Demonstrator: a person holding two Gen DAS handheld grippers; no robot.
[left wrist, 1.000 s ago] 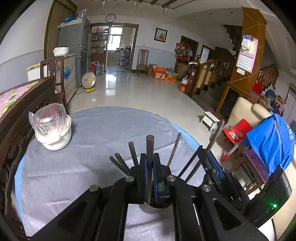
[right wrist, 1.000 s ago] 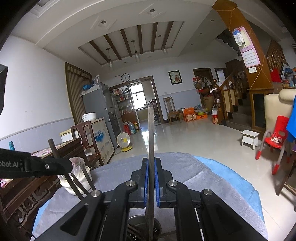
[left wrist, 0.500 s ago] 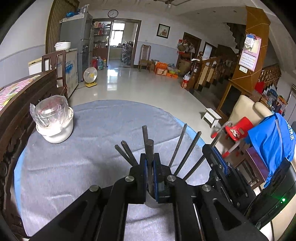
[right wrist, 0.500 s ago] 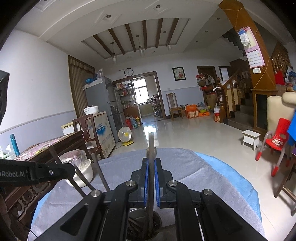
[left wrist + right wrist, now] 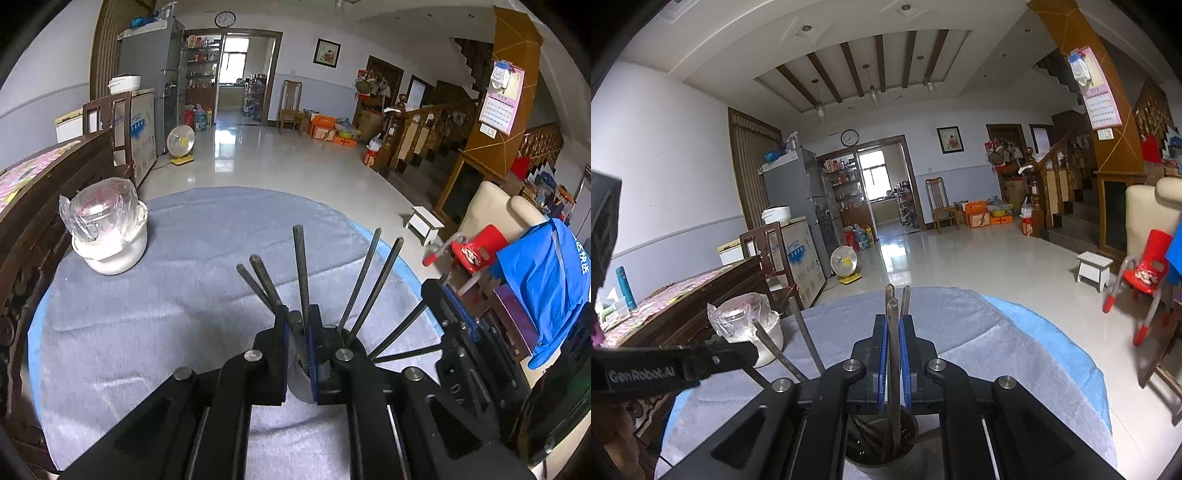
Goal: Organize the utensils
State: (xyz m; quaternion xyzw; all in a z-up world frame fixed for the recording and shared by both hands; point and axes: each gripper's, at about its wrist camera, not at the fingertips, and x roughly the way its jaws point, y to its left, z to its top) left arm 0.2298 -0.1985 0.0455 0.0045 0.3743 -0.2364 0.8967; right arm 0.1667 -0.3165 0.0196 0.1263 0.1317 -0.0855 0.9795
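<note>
Evidently near the end: the right gripper [image 5: 893,363] is pinching one upright chopstick [image 5: 892,332], its tip inside the metal cup [image 5: 882,443]. The left gripper [image 5: 298,350] is clamping the cup's rim. Other chopsticks [image 5: 369,280] are standing inside; none are lying visible on the tablecloth [image 5: 147,314].

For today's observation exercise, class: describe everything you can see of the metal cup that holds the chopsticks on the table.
The metal cup is a small round holder, dull grey like steel, with a dark inside. It stands upright on the grey table cloth, near the table's edge. Several dark chopsticks stand in it and fan outward against its rim. The right tongs hover above its mouth, shut on one chopstick whose lower end reaches inside. In the left wrist view the left tongs straddle its rim; most of its wall is hidden.
</note>
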